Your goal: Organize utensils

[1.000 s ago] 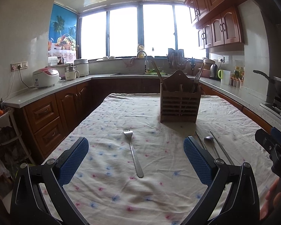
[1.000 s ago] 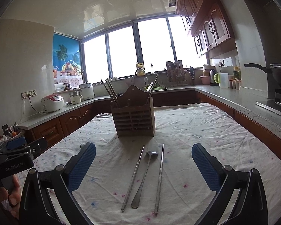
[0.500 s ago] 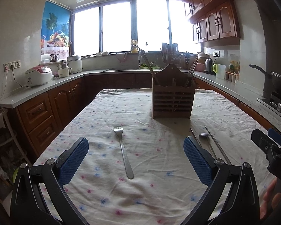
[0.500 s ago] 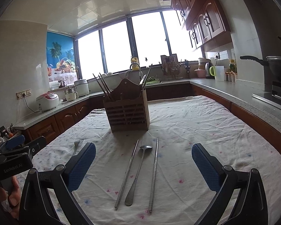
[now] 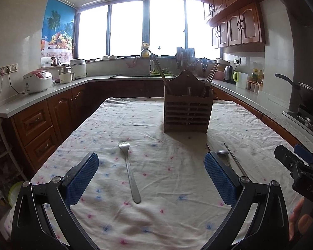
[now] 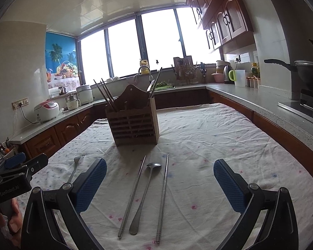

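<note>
Between your wide-open left claw (image 5: 151, 174), low centre, lies a thin, stiff, slippery fork (image 5: 129, 170); pinch mid-handle. Your right claw (image 6: 160, 180) gapes empty over spoon (image 6: 145, 195) and chopsticks (image 6: 162, 195).

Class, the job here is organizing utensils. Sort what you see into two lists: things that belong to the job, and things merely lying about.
Belongs to the job:
fork
spoon
two metal chopsticks
wooden utensil holder
left gripper, open
right gripper, open

Just lying about:
rice cooker
kettle
wok
tablecloth
</note>
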